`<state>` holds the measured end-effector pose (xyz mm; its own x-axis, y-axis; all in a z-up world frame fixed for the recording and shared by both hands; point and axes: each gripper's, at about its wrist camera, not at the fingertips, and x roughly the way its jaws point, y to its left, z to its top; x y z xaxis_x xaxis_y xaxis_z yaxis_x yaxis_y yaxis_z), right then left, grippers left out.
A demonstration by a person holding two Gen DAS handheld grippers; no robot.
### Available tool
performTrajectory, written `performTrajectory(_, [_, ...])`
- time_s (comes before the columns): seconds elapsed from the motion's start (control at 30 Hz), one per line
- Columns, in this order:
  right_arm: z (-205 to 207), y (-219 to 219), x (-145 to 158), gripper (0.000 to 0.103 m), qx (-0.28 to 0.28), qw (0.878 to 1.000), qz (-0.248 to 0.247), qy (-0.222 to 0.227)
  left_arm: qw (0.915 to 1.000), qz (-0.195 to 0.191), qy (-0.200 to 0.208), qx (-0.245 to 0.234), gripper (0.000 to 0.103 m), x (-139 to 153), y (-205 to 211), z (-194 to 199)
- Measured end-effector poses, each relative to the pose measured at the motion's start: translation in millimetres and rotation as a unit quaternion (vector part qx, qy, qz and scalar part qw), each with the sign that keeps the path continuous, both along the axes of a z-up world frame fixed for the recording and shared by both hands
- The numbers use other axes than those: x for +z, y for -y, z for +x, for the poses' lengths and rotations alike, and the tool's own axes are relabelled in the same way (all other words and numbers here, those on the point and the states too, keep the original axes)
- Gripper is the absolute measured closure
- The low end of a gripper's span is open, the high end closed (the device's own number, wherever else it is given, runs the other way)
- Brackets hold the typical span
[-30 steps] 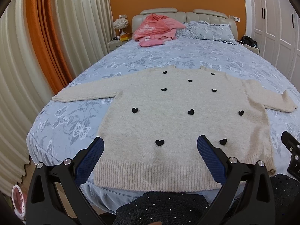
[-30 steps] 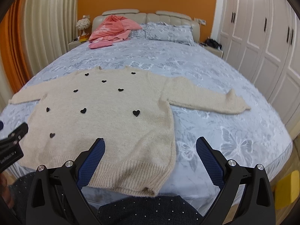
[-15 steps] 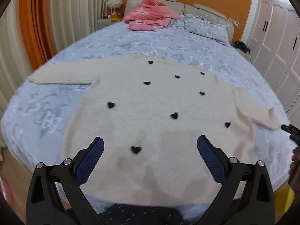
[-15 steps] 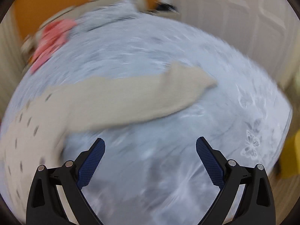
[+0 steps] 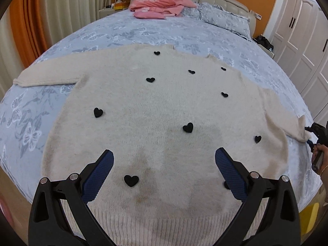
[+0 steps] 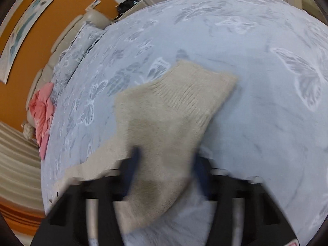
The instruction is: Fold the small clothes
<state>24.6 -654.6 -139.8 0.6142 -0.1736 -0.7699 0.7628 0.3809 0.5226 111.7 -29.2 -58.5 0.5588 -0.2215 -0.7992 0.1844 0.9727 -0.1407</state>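
Note:
A cream knit sweater [image 5: 164,106] with black hearts lies flat, face up, on the blue butterfly bedspread [image 5: 123,30], sleeves spread out. My left gripper [image 5: 164,164] is open and empty, hovering over the sweater's lower body near the hem. My right gripper [image 6: 166,160] is at the right sleeve [image 6: 174,106], its jaws narrowed around the sleeve near the ribbed cuff; the view is blurred. In the left wrist view the right gripper [image 5: 313,135] shows at the sleeve's cuff end at the far right.
A pink garment [image 5: 160,2] lies by the headboard, next to grey pillows [image 5: 223,18]. Curtains [image 5: 41,20] hang on the left, white wardrobe doors [image 5: 303,41] stand on the right. The bed's right edge is close to the sleeve end.
My left gripper moved forward over the sweater's body. My right gripper swung right, came down onto the right sleeve cuff, and its jaws have narrowed around it.

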Motion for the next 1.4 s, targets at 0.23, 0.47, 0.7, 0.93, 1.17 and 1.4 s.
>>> performTrajectory(0.23, [12.6, -35.1, 95.5, 0.091, 0.028, 0.988, -0.055, 0.139, 0.9998, -0.017, 0.004, 0.013, 0.006, 7.4, -20.2, 6.1])
performTrajectory(0.47, [113.8, -197.2, 235.3, 0.091, 0.271, 0.921, -0.138, 0.243, 0.9974, -0.062, 0.009, 0.037, 0.006, 20.2, -50.2, 10.6])
performTrajectory(0.7, [233.5, -415.5, 197.3, 0.080, 0.491, 0.846, -0.127, 0.167, 0.9939, -0.088, 0.014, 0.066, 0.005, 31.3, -84.5, 13.8])
performTrajectory(0.93, [187.2, -447.1, 156.2, 0.038, 0.464, 0.859, -0.202, 0.080, 0.9935, -0.092, 0.015, 0.065, 0.005, 34.5, -107.3, 48.7])
performTrajectory(1.17, [85.9, -336.0, 95.5, 0.034, 0.358, 0.901, -0.230, -0.082, 0.9889, -0.133, -0.023, 0.062, 0.005, 1.7, -77.0, 136.4])
performTrajectory(1.4, [71.0, -295.2, 31.4, 0.089, 0.346, 0.935, -0.042, -0.057, 0.9819, -0.152, -0.071, 0.088, 0.046, -43.4, -36.0, 205.2])
